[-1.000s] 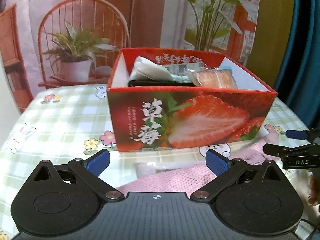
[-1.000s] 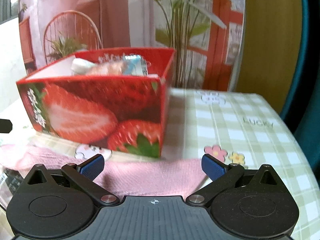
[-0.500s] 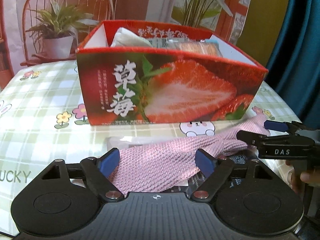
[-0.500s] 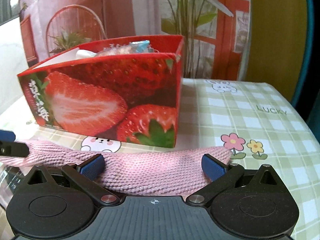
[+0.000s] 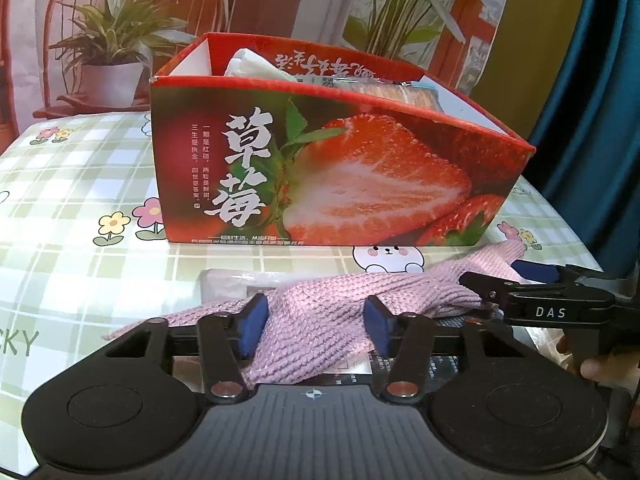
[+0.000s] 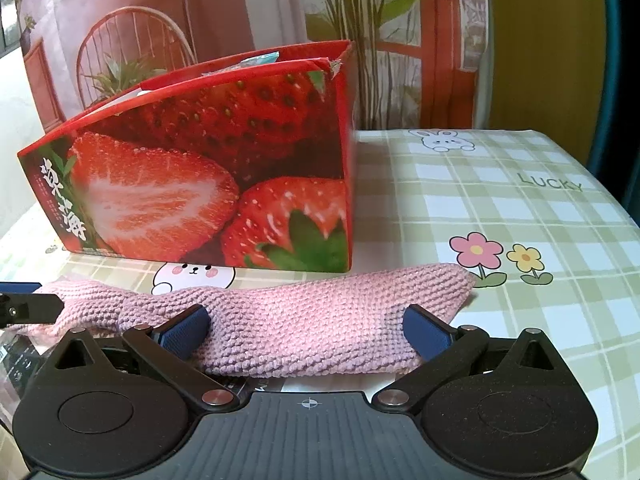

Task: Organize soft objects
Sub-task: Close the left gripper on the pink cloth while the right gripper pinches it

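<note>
A pink knitted cloth (image 5: 320,312) lies on the table in front of a red strawberry-print box (image 5: 320,168). My left gripper (image 5: 314,326) straddles the cloth's left part, its blue pads partly closed and pressing the knit from both sides. My right gripper (image 6: 306,330) straddles the cloth's right part (image 6: 320,320), its pads wide apart at the cloth's sides. The right gripper's fingers (image 5: 536,292) show at the right of the left wrist view. The box (image 6: 208,184) holds a white soft item (image 5: 256,66) and wrapped packets (image 5: 400,92).
A clear plastic packet (image 5: 232,280) lies under the cloth. The table has a green checked cover with flowers and bunnies (image 6: 520,208). A backdrop with a chair and plants stands behind. A blue curtain (image 5: 592,80) hangs at the right.
Both grippers moved down and forward onto the cloth. The left gripper's jaws narrowed around the cloth, bunching it. The right gripper's jaws stayed wide.
</note>
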The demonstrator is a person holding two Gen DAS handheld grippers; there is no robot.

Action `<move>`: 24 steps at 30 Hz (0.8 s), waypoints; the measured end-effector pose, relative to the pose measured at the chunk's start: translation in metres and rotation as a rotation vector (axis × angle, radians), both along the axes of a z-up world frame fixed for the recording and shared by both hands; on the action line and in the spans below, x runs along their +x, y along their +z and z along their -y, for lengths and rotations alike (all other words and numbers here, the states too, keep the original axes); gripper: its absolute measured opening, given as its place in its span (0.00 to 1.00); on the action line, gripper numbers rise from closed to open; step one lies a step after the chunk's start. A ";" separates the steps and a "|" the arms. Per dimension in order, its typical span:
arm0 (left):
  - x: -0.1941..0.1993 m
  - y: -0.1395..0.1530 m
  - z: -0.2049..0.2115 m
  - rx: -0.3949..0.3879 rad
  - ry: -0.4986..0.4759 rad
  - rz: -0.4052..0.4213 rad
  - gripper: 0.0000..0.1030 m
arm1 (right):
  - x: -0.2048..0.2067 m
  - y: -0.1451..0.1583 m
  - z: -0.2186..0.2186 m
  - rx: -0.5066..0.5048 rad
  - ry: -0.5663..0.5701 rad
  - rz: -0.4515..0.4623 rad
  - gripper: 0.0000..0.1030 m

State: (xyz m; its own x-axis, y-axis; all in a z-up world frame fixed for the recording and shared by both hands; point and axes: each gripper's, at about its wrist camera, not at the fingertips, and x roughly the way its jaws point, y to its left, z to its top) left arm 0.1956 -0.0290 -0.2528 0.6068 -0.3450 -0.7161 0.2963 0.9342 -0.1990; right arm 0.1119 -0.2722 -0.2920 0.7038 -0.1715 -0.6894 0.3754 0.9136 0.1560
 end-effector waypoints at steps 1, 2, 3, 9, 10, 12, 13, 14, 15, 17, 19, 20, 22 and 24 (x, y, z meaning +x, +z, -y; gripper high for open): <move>0.000 0.000 0.000 -0.004 0.001 -0.001 0.50 | 0.000 0.000 0.000 0.000 0.001 0.003 0.96; -0.001 0.000 0.000 -0.007 0.002 0.000 0.50 | -0.001 0.000 -0.001 0.000 0.004 0.009 0.95; -0.001 0.000 -0.001 -0.008 0.003 0.001 0.48 | -0.002 0.000 -0.002 -0.003 0.004 0.012 0.94; -0.004 0.001 -0.002 -0.011 0.008 0.010 0.41 | -0.008 0.004 -0.012 -0.048 0.016 0.044 0.79; -0.005 0.001 -0.003 -0.012 0.008 0.012 0.40 | -0.009 0.005 -0.015 -0.062 0.025 0.049 0.72; -0.006 0.001 -0.004 -0.015 0.008 0.013 0.39 | -0.010 0.007 -0.021 -0.088 0.060 0.062 0.60; -0.006 0.000 -0.004 -0.015 0.008 0.013 0.39 | -0.010 0.006 -0.025 -0.096 0.076 0.059 0.56; -0.007 0.000 -0.005 -0.016 0.009 0.012 0.39 | -0.010 0.007 -0.027 -0.100 0.084 0.060 0.55; -0.007 0.000 -0.005 -0.016 0.009 0.011 0.39 | -0.010 0.008 -0.027 -0.099 0.088 0.062 0.54; -0.008 -0.001 -0.006 -0.015 0.009 0.010 0.39 | -0.010 0.008 -0.025 -0.082 0.085 0.066 0.55; -0.008 -0.001 -0.006 -0.016 0.011 0.008 0.39 | -0.012 0.007 -0.020 -0.058 0.077 0.072 0.56; -0.009 -0.002 -0.007 -0.017 0.011 0.006 0.39 | -0.012 0.007 -0.019 -0.053 0.071 0.074 0.57; -0.009 -0.004 -0.008 -0.021 0.013 0.005 0.39 | -0.013 0.006 -0.017 -0.046 0.069 0.080 0.57; -0.009 -0.005 -0.008 -0.021 0.013 0.006 0.39 | -0.013 0.005 -0.017 -0.047 0.071 0.083 0.57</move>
